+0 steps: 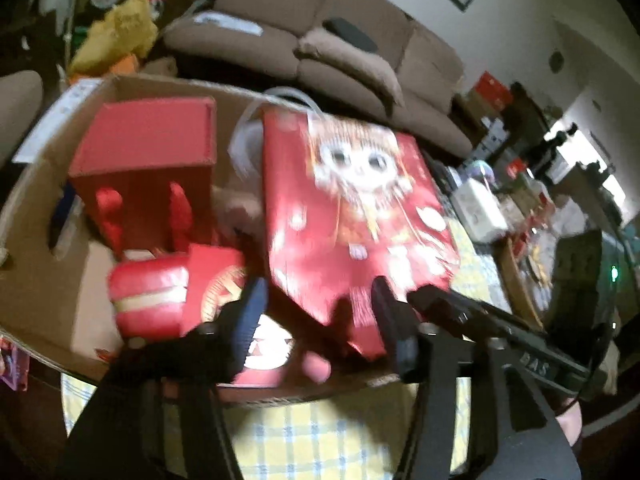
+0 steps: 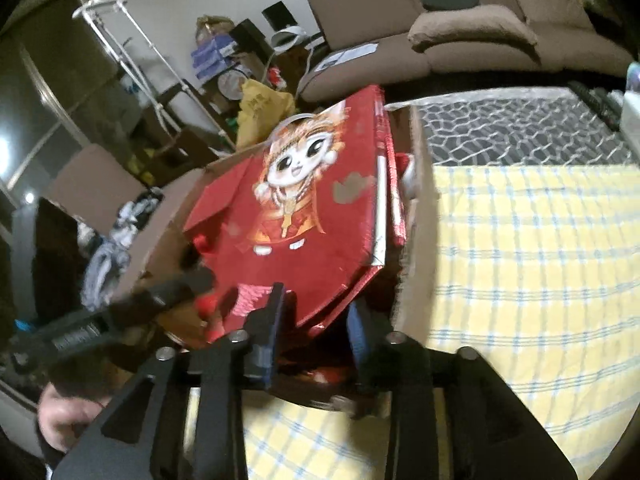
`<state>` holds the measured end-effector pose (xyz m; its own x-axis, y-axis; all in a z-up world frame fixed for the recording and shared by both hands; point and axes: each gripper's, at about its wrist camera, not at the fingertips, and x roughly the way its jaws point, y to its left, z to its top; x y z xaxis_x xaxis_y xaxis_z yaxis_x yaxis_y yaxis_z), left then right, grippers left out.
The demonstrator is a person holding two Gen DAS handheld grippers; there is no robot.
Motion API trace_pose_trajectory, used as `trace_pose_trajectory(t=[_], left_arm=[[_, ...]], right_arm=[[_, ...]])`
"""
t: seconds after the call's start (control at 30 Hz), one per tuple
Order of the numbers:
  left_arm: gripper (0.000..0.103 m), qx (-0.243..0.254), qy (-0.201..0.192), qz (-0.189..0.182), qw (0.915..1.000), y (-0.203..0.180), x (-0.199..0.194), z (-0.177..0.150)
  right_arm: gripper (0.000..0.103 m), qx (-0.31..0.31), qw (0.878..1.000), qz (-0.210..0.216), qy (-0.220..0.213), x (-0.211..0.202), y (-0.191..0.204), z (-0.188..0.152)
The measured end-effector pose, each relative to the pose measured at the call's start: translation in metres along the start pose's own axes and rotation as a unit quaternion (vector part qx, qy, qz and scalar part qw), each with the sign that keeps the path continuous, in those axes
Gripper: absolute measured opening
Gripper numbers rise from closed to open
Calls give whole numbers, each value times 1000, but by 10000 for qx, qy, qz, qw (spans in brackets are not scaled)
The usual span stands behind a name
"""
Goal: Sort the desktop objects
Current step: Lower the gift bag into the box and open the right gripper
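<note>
Both tools sit open: my left tool and right tool flank the red cartoon-girl bag, which leans in the cardboard box on the checked worktop. "BAS" lettering shows on a tool body.

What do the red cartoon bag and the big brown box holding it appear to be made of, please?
Red cartoon bag: probably glossy coated paper, given its sheen and crisp fold creases. Big brown box: corrugated cardboard by the look of it, matte brown with raw-edged flaps.
</note>
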<state>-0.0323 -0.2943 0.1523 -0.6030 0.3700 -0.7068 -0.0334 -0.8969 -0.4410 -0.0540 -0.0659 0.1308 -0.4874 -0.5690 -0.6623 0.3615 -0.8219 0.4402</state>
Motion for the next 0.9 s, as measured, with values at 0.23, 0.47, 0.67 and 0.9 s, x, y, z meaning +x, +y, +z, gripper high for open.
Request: trace_pose_trajectory(t=[0.23,0.47,0.67,0.9], left_arm=[[57,-206,-72,-59,9997,10,3,6],[63,-159,-22,-9,9999,9,6,8],[73,-291,-11,-32,9996,15,9,9],[70,-597,55,-196,9980,33,21,12]], right_arm=[[44,-196,9998,-10,51,-11,0,3],[46,-444,9989,165,-41,-22,12,6],[57,-265,9978,-157,-584,-32,2,17],[57,-615,9928,-520,-891,-4,3,34]])
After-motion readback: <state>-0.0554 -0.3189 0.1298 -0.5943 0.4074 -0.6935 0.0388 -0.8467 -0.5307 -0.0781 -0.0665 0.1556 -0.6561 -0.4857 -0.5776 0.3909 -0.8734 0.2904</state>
